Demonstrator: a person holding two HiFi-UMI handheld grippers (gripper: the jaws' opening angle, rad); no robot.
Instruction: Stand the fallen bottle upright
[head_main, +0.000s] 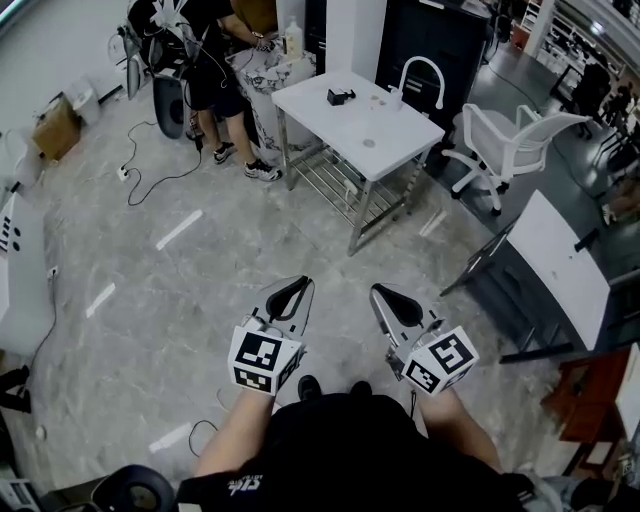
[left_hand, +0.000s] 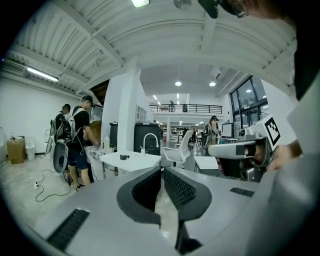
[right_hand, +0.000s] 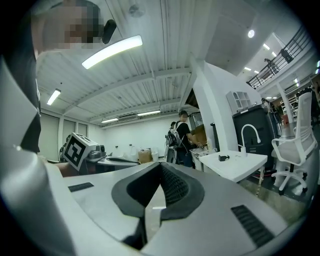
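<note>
Floor (head_main: 150, 300) of pale veined tile lies below as I steer 2 handheld grippers side by side. My left gripper (head_main: 298, 283) has its jaws pressed together with nothing between them. My right gripper (head_main: 379, 291) is closed and empty too. A white table (head_main: 330, 125) stands ahead, well apart from both. Near its far edge, beside a curved white faucet (head_main: 424, 68), lies a small pale shape (head_main: 384, 97), too small to confirm as the bottle

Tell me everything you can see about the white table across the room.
The white table has a flat rectangular top on grey metal legs, with a wire shelf beneath. It stands level on the marbled floor. A small black object lies on it, and a white curved tube rises at its far edge.
</note>
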